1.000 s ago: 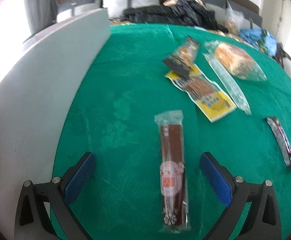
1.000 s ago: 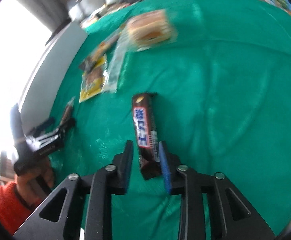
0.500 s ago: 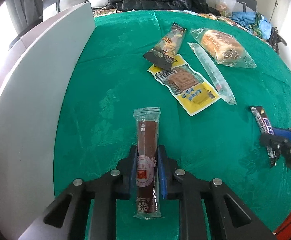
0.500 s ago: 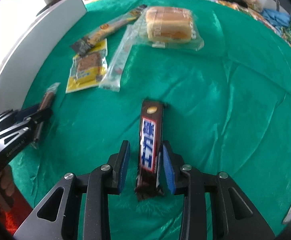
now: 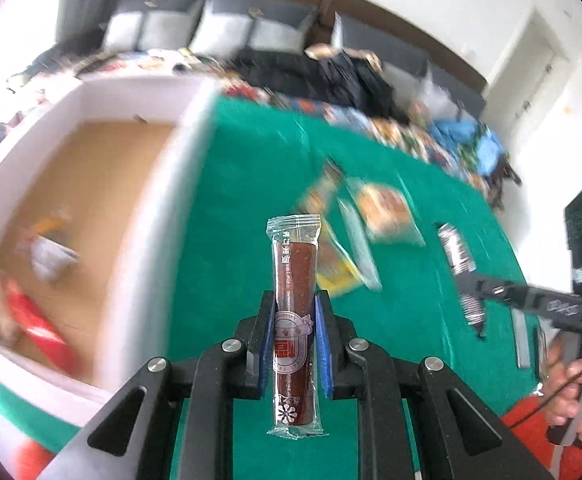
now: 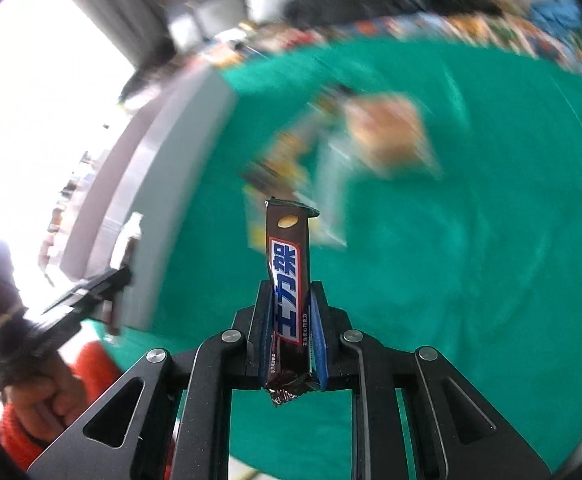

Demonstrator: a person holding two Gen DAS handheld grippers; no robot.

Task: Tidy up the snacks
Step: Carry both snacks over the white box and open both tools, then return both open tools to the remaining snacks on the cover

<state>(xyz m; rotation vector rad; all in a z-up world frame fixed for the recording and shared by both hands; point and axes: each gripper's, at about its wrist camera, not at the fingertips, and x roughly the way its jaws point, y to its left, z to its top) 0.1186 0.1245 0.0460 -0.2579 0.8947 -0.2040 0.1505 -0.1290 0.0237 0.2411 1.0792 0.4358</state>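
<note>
Inside white box: red packet, blurred wrappers.

A box was set at the left of the frame on the desk, with packets lying inside it. Loose snack packets were scattered right of centre on the desk. A sofa was placed behind, along the top.

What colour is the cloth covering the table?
Green, a bright emerald cloth; it shows best in the right wrist view.
</note>
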